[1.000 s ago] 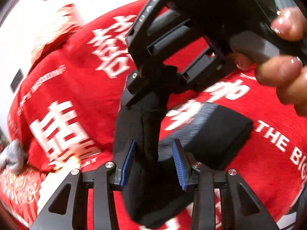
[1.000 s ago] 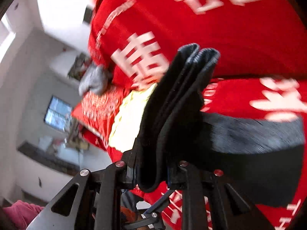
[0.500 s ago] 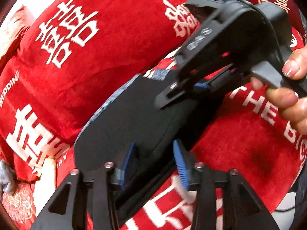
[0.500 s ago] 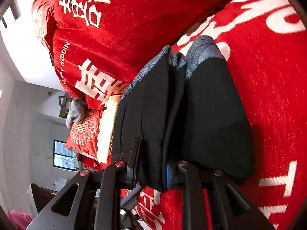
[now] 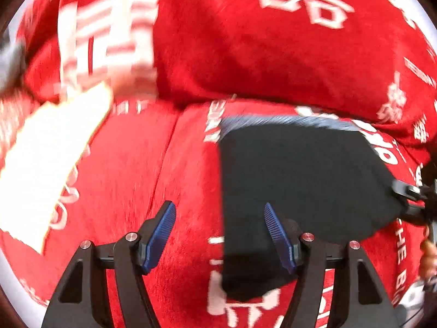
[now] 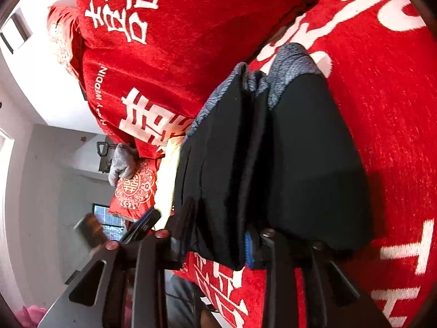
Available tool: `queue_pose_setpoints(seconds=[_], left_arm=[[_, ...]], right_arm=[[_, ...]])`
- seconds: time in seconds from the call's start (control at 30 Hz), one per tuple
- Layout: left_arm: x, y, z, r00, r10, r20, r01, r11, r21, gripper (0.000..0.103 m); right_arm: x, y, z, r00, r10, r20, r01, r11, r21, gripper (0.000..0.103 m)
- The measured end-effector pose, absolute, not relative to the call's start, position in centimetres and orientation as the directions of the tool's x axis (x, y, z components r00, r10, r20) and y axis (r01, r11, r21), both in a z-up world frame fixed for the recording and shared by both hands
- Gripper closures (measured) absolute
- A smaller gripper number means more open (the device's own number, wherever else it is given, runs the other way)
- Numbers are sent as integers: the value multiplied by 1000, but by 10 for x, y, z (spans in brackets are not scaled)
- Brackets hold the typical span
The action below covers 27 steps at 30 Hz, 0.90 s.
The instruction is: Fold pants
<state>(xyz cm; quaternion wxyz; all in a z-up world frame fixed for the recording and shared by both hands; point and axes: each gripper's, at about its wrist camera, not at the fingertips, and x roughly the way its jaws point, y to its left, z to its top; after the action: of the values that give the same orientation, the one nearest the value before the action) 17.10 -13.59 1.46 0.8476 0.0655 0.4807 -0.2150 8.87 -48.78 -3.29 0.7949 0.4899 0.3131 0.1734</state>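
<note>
The pants (image 5: 300,191) lie as a compact black bundle on the red sofa seat (image 5: 180,164), in front of the back cushion (image 5: 245,41), with a grey-blue waistband edge at the far side. In the right wrist view the pants (image 6: 314,164) show several stacked layers, so the folding looks nearly done; what seems left is letting go and perhaps squaring the bundle.

The right gripper (image 6: 215,243) is clamped on the near edge of the upper layers. The left gripper (image 5: 220,232) is spread wide with nothing between its blue pads (image 5: 161,235), hovering over the bundle's left edge.

The red cover carries large white Chinese characters. Legible Latin lettering is partial: "WEDDIN" on the cushion in the right view, and "THE B" on the seat at the right of the left view. A yellowish cushion (image 5: 46,164) sits to the left.
</note>
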Motion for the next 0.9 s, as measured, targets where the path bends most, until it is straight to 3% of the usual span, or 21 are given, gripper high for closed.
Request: queue_pose_setpoints(seconds=[0.1, 0.17, 0.27, 0.33, 0.47, 0.57, 0.7, 0.8, 0.9], left_arm=[[181, -127, -15, 351, -336, -874, 401, 897, -184, 34], [184, -127, -19, 338, -357, -871, 392, 894, -214, 34], [176, -131, -14, 339, -372, -864, 414, 884, -218, 34], [168, -137, -8, 337, -390, -857, 444, 869, -220, 34], [154, -160, 0, 401, -336, -852, 502, 859, -102, 34], [154, -166, 1, 386, -359, -850, 497, 857, -137, 34], [150, -174, -3, 377, -356, -855, 507, 852, -132, 34], [150, -172, -3, 371, -365, -854, 497, 855, -149, 34], [153, -168, -2, 374, -356, -856, 481, 864, -149, 27]], right_arm=[[92, -482, -29, 739, 567, -364, 48, 495, 868, 63], [93, -479, -26, 748, 547, -375, 65, 502, 863, 77], [88, -484, -14, 790, 548, -275, 13, 433, 901, 86], [85, -485, -3, 793, 563, -233, -32, 421, 907, 87], [81, -481, 17, 780, 562, -277, -48, 494, 868, 87], [76, -492, 8, 791, 529, -306, -6, 507, 862, 87], [78, -499, -24, 764, 427, -484, 139, 623, 769, 87], [71, -500, -36, 798, 419, -433, 132, 581, 803, 88], [70, -495, -33, 805, 387, -449, 147, 604, 783, 85]])
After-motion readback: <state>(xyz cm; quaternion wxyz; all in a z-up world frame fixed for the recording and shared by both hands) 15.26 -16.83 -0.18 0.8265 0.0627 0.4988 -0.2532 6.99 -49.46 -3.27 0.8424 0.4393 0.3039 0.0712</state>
